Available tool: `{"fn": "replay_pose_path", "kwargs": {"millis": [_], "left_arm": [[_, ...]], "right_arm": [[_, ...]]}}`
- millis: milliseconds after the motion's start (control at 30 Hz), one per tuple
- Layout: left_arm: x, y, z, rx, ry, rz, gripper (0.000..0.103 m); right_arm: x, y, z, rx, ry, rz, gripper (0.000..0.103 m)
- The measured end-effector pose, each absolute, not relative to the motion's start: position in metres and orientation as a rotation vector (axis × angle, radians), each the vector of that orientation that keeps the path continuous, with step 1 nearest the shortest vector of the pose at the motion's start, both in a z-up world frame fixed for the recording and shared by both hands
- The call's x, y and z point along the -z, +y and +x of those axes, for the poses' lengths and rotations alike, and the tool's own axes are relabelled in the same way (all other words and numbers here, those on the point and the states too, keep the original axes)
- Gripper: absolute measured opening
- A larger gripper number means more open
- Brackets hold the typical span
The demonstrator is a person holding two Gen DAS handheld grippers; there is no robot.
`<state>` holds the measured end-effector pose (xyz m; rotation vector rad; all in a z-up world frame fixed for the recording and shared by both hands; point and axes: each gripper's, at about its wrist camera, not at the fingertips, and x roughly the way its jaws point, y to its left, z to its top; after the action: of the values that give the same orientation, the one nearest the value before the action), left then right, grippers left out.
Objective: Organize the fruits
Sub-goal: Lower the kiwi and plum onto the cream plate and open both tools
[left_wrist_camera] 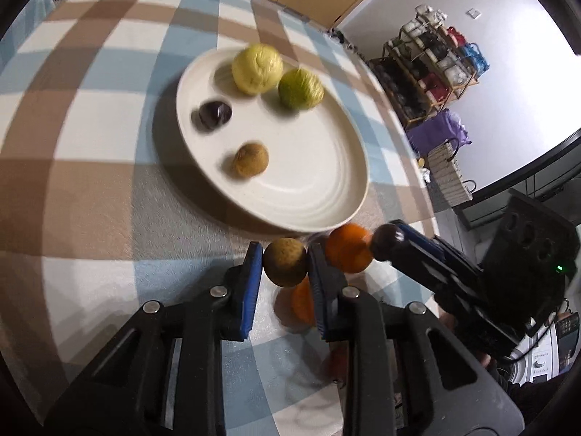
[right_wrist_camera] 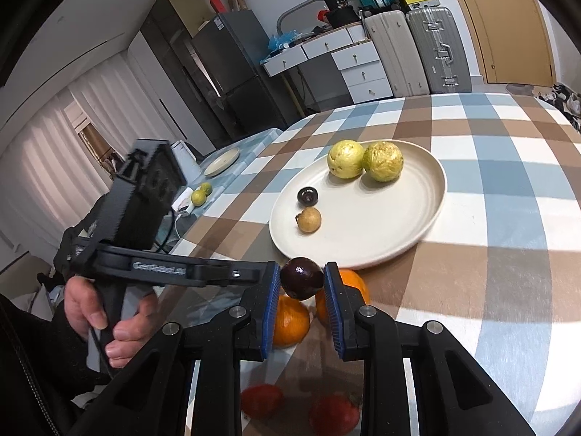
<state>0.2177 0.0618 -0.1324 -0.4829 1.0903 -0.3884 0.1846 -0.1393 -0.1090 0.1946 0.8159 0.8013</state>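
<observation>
**Two small fruits held beside the plate**

A brown fruit (left_wrist_camera: 285, 261) is clamped between the left tongs (left_wrist_camera: 285, 267), and a dark plum (right_wrist_camera: 301, 278) is clamped between the right tongs (right_wrist_camera: 302, 283). Both are held just short of the cream plate (right_wrist_camera: 417, 218) on the checked table (right_wrist_camera: 490, 272), above two oranges (right_wrist_camera: 290, 321). Four fruits are seen on the plate.

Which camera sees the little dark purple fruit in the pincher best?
The right wrist view: the round dark purple fruit sits sharp and central between its blue pads. The left wrist view shows it small, blurred, at the side.
</observation>
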Motion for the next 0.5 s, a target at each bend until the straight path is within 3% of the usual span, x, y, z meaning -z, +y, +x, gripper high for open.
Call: {"fn": "replay_pose_path", "kwargs": {"millis": [233, 500], "left_arm": [[0.102, 0.079, 0.23, 0.365, 0.999, -0.446, 0.022], [0.106, 0.087, 0.256, 0.318, 0.978, -0.422, 0.022]], "right_arm": [[0.099, -0.128, 0.216, -0.834, 0.806, 0.223, 0.025], [0.091, -0.094, 0.266, -0.859, 0.82, 0.233, 0.025]]}}
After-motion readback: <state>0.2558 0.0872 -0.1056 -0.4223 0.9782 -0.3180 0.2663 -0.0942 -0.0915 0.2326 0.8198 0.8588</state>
